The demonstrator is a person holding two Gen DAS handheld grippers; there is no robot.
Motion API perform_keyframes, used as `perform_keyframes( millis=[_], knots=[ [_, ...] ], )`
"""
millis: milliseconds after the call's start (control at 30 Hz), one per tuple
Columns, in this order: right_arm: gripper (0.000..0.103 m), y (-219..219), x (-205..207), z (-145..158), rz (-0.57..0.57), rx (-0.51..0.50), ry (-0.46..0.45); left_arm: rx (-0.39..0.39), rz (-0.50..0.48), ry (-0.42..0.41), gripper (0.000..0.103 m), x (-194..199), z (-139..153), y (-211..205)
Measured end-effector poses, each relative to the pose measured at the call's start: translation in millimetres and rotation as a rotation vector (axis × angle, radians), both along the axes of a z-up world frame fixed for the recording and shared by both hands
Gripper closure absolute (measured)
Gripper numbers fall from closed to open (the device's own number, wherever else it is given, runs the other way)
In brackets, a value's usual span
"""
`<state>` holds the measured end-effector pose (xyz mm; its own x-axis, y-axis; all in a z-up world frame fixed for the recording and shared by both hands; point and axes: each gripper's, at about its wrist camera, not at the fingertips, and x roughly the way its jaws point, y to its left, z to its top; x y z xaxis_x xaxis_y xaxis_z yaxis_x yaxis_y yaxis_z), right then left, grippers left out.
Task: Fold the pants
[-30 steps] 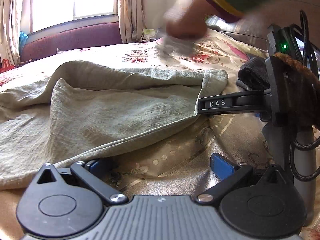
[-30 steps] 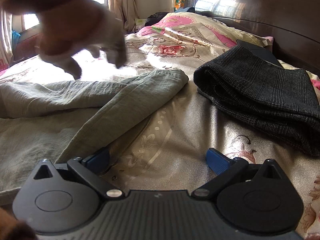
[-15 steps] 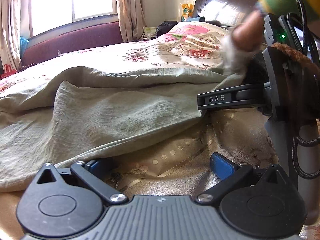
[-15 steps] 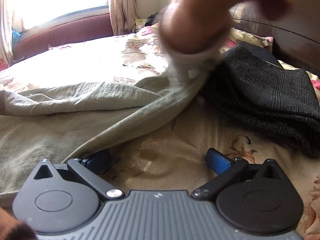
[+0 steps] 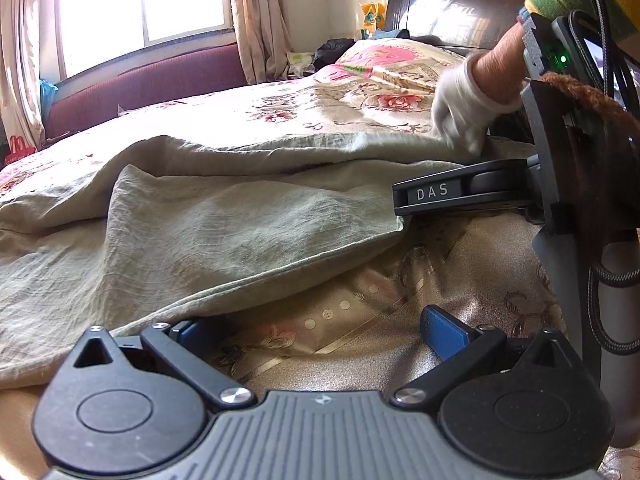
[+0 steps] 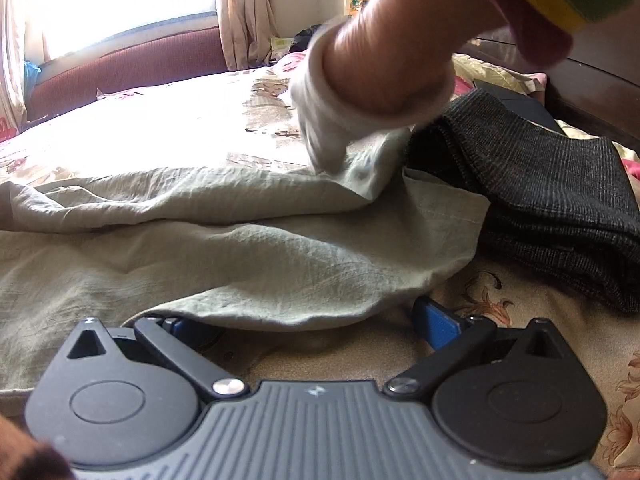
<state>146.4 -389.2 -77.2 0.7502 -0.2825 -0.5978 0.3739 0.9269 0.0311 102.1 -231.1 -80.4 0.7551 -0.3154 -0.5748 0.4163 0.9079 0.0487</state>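
Pale green pants (image 5: 208,232) lie crumpled across the bed, their leg ends toward me; they also show in the right wrist view (image 6: 256,248). A white-gloved hand (image 6: 336,128) presses on the far leg end; it also shows in the left wrist view (image 5: 460,108). My left gripper (image 5: 316,330) rests open and empty on the bedspread, its left finger at the pants' near edge. My right gripper (image 6: 308,322) is open and empty, with the pants' hem draped over its left finger. The right gripper's body (image 5: 560,184) stands at the right in the left wrist view.
Folded dark grey pants (image 6: 552,200) lie at the right beside the green ones. The floral bedspread (image 5: 360,304) covers the bed. A dark wooden headboard (image 5: 460,12) and pillows are behind. A window and maroon sofa (image 5: 140,84) stand at the far left.
The gloved hand swept from the far middle of the bed to the right and down onto the green pants' leg end, pulling it toward the dark pants. Both grippers stayed put.
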Motion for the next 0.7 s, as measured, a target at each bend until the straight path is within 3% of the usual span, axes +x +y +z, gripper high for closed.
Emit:
perform_keyframes(
  millis=[700],
  knots=[
    [0.001, -0.3, 0.0, 0.3, 0.000, 0.002, 0.000, -0.001, 0.001, -0.002, 0.000, 0.0, 0.2, 0.6]
  ],
)
